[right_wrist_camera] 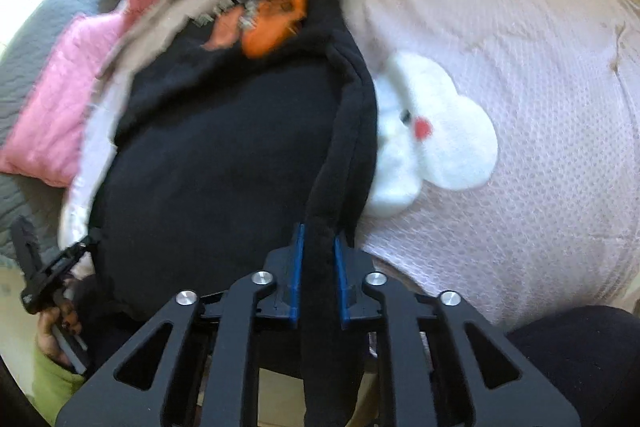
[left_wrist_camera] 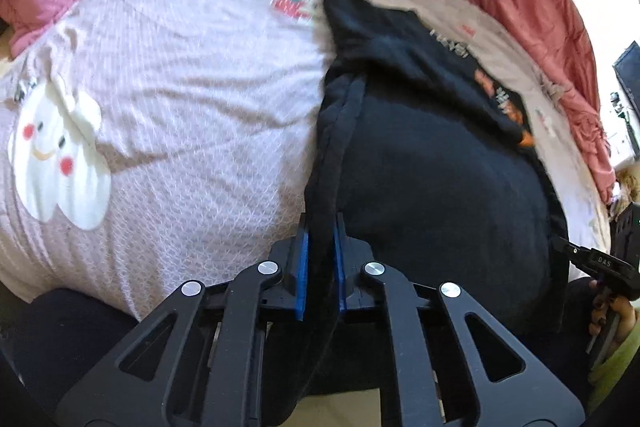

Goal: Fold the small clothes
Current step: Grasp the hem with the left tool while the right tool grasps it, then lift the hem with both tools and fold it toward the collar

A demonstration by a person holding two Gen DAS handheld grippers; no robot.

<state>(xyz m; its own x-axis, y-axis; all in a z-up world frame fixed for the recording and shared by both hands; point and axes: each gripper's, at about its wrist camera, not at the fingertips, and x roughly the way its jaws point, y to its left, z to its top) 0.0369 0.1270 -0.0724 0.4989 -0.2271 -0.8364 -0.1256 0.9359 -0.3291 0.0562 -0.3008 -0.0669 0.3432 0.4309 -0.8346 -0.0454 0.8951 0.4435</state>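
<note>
We see the left gripper (left_wrist_camera: 320, 263) and the right gripper (right_wrist_camera: 319, 273) each clamped on a hem of the black garment (left_wrist_camera: 440, 179) lying on the bed cover (left_wrist_camera: 180, 87).

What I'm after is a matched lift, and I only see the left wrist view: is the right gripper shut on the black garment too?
Observer: Yes. The right gripper has its fingers pinched on a rolled edge of the black garment.
Operator: Anything under that edge?
Observer: It overlaps a white cloud patch on the pink bedspread, hiding part of the patch's face.
Operator: What's past the garment on the side away from the patch?
Observer: A grey quilt lies beyond the bedspread's edge.
</note>
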